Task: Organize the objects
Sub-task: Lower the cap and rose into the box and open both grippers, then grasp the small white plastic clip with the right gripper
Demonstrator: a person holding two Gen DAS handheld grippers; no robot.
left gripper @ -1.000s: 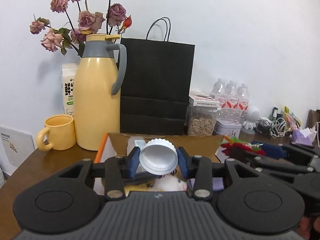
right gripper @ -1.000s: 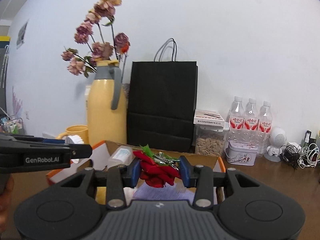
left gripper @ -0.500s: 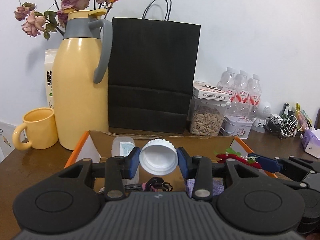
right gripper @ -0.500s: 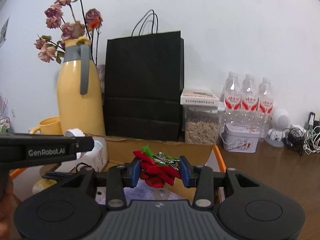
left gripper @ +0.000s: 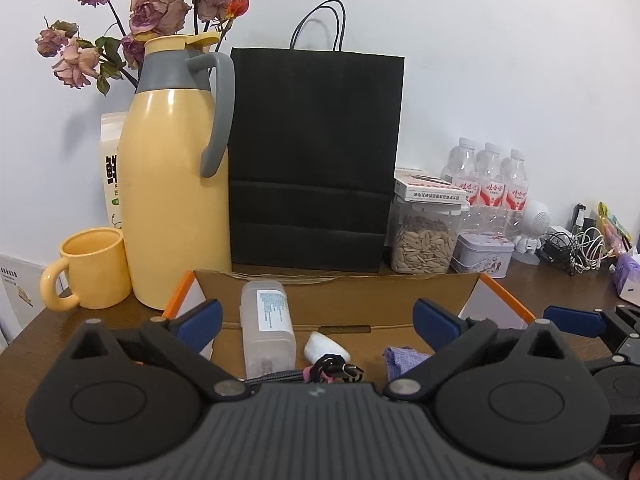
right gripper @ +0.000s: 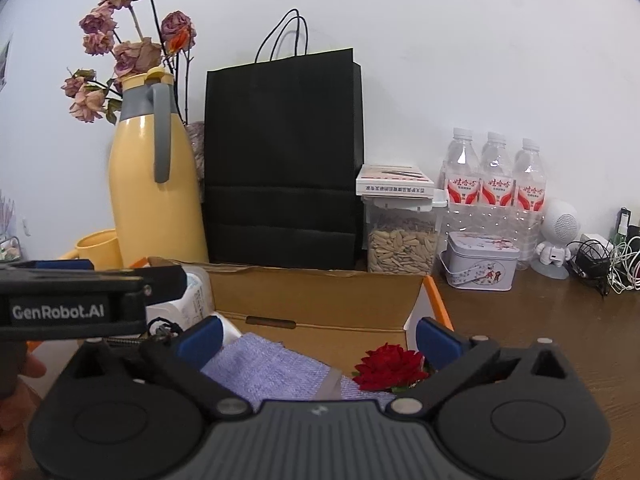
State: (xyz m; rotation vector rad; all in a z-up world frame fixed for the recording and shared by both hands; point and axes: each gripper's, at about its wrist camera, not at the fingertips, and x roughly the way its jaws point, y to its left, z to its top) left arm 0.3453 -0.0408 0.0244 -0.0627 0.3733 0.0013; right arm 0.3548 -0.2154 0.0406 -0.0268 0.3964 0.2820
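An open cardboard box [left gripper: 340,280] with orange edges sits right below both grippers. My left gripper [left gripper: 316,316] is opening, jaws spread wide with nothing between the pads. Below it in the box lie a white bottle cap [left gripper: 326,346], a clear plastic container [left gripper: 268,324], a black-and-pink cable [left gripper: 328,370] and a purple cloth [left gripper: 404,358]. My right gripper [right gripper: 318,336] is also opening and holds nothing. A red rose [right gripper: 390,368] rests in the box [right gripper: 316,276] beside the purple cloth [right gripper: 276,368], near the right pad.
Behind the box stand a yellow jug [left gripper: 172,184], a yellow mug [left gripper: 94,268], a black paper bag [left gripper: 316,160], a seed jar [left gripper: 424,244], a tin [left gripper: 484,254] and water bottles [left gripper: 488,188]. Tangled cables [left gripper: 572,252] lie far right. A hand [right gripper: 20,392] shows at the left.
Both grippers opened wide. The white cap left the left gripper and the red rose left the right one; both now lie in the box. Before that, both grippers came closer over the box.
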